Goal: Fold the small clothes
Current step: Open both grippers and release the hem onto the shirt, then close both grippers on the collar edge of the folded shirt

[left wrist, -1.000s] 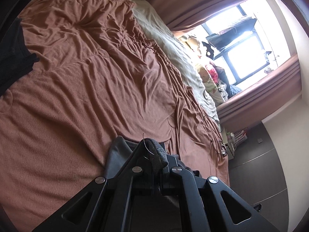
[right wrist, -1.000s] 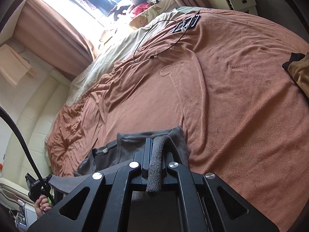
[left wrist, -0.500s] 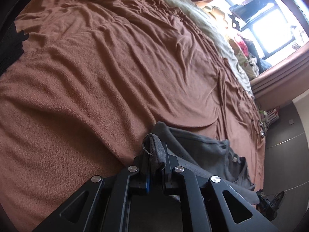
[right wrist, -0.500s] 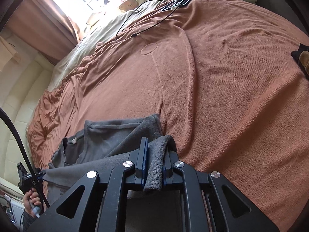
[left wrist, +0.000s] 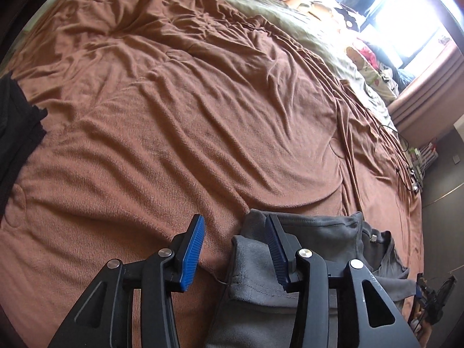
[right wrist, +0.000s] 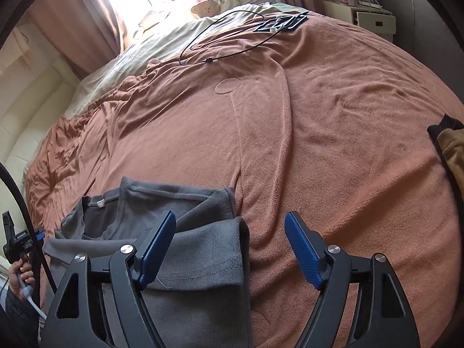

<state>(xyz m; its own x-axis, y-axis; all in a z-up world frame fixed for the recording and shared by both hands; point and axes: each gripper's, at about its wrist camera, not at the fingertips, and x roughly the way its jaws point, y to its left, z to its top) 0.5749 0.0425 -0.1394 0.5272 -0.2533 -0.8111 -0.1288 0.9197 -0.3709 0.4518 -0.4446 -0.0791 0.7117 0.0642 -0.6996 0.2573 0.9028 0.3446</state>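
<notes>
A small grey garment (left wrist: pixel 316 243) lies folded over on the brown blanket (left wrist: pixel 203 110) at the near edge of the bed. It also shows in the right wrist view (right wrist: pixel 185 232). My left gripper (left wrist: pixel 233 229) is open, its blue pads apart, just above the garment's left edge; the right pad overlaps the cloth. My right gripper (right wrist: pixel 230 226) is open above the garment's right edge, holding nothing. The garment's near part is hidden under both grippers.
A black garment (left wrist: pixel 14 127) lies at the left edge of the bed. A tan and black garment (right wrist: pixel 452 150) lies at the right. A black cable (right wrist: pixel 220 37) and a patterned card lie farther up. Pillows, curtains, window and a white nightstand (right wrist: pixel 362 17) stand beyond.
Both grippers were shut on the grey garment's edges and carried it forward over itself. Now both have opened and let the cloth drop onto the blanket.
</notes>
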